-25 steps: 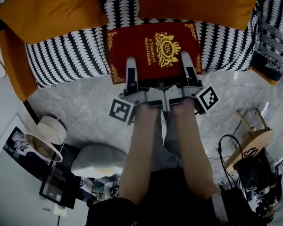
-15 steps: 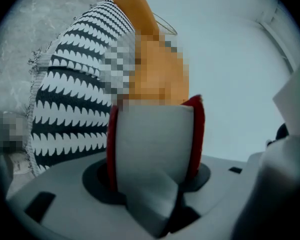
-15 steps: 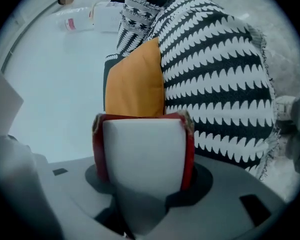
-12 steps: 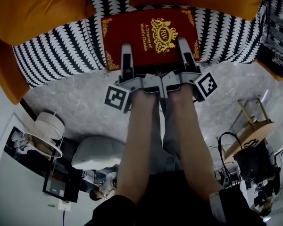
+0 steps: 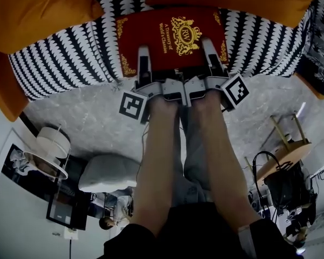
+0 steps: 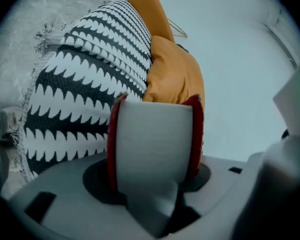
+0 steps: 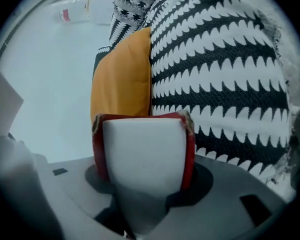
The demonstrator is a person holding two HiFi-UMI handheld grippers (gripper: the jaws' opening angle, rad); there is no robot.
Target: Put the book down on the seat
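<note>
Book (image 5: 173, 34): red, cover up, over the striped seat (image 5: 65, 58); contact unclear.
Left gripper (image 5: 144, 58): clamped on the Book's near edge.
Right gripper (image 5: 209, 50): clamped on that same edge.
Cushions (image 5: 32, 9): orange, behind.

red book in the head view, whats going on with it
A person grips a thick red hardcover book with gold lettering by its near edge, with the left hand-held gripper and the right hand-held gripper clamped on it side by side. The book lies flat, cover up, over the black-and-white patterned seat, in front of the orange cushions. It has not been let go, and whether it already rests on the seat cannot be told.
</note>
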